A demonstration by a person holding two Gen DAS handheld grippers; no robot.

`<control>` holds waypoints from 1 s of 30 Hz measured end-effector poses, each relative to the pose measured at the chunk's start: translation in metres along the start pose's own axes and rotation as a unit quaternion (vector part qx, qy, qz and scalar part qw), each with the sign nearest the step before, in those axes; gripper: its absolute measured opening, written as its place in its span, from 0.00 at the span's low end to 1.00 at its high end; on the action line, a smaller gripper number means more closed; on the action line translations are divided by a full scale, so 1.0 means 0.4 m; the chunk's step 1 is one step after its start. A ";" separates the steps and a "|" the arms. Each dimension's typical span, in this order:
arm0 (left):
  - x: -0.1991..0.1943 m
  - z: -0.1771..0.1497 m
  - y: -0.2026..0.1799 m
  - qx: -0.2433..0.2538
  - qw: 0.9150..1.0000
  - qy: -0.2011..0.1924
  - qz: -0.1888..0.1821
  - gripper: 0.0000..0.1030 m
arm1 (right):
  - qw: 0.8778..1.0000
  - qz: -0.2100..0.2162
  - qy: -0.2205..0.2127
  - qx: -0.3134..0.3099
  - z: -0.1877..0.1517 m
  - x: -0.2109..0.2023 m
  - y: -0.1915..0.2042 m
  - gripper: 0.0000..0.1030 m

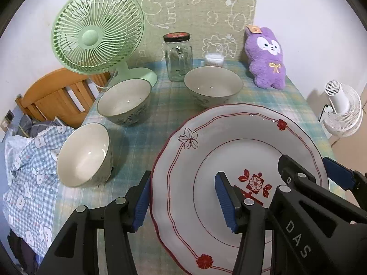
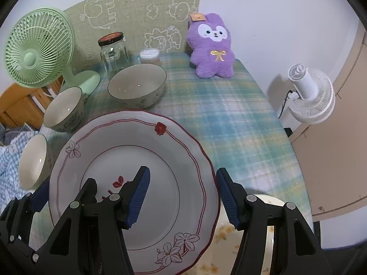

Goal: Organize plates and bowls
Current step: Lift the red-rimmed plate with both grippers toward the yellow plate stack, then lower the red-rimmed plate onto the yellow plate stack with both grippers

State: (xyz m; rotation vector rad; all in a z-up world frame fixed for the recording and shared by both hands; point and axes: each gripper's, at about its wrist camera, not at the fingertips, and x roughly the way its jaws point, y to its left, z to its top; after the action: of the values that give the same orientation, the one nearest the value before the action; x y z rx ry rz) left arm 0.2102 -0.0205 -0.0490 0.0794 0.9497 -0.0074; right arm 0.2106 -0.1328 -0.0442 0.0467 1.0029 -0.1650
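Note:
A large white plate with red trim (image 1: 229,137) lies at the table's front; it also shows in the right wrist view (image 2: 128,137). My left gripper (image 1: 181,202) is open, its jaws straddling the plate's left rim. My right gripper (image 2: 183,197) is open, its jaws straddling the plate's right rim. It also shows in the left wrist view (image 1: 307,174). Three bowls stand behind and left: a near one (image 1: 82,155), a middle one (image 1: 125,103) and a wide far one (image 1: 213,84). A second dish with yellow flowers (image 2: 229,240) peeks out under the plate's right side.
A green fan (image 1: 96,32), a glass jar (image 1: 179,57), a small white-lidded container (image 1: 214,59) and a purple plush toy (image 1: 266,57) line the back of the plaid tablecloth (image 2: 240,123). A checked cloth (image 1: 29,171) hangs at the left edge. A white fan (image 2: 309,94) stands right.

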 end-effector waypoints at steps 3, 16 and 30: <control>-0.020 -0.019 -0.025 0.000 1.000 0.000 0.000 0.52 | 1.000 0.001 0.000 0.001 -0.022 -0.019 -0.033 0.62; -0.091 -0.112 -0.172 0.004 1.000 0.006 -0.010 0.53 | 1.000 -0.009 0.007 0.000 -0.114 -0.070 -0.201 0.62; -0.077 -0.200 -0.328 0.017 0.999 0.031 -0.022 0.53 | 0.999 -0.020 0.029 0.001 -0.194 -0.033 -0.357 0.62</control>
State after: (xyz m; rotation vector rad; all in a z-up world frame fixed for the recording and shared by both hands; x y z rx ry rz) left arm 0.1218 -0.1467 -0.0789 0.0903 1.0126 -0.0624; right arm 0.1159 -0.2632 -0.0698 0.0333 1.0619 -0.2023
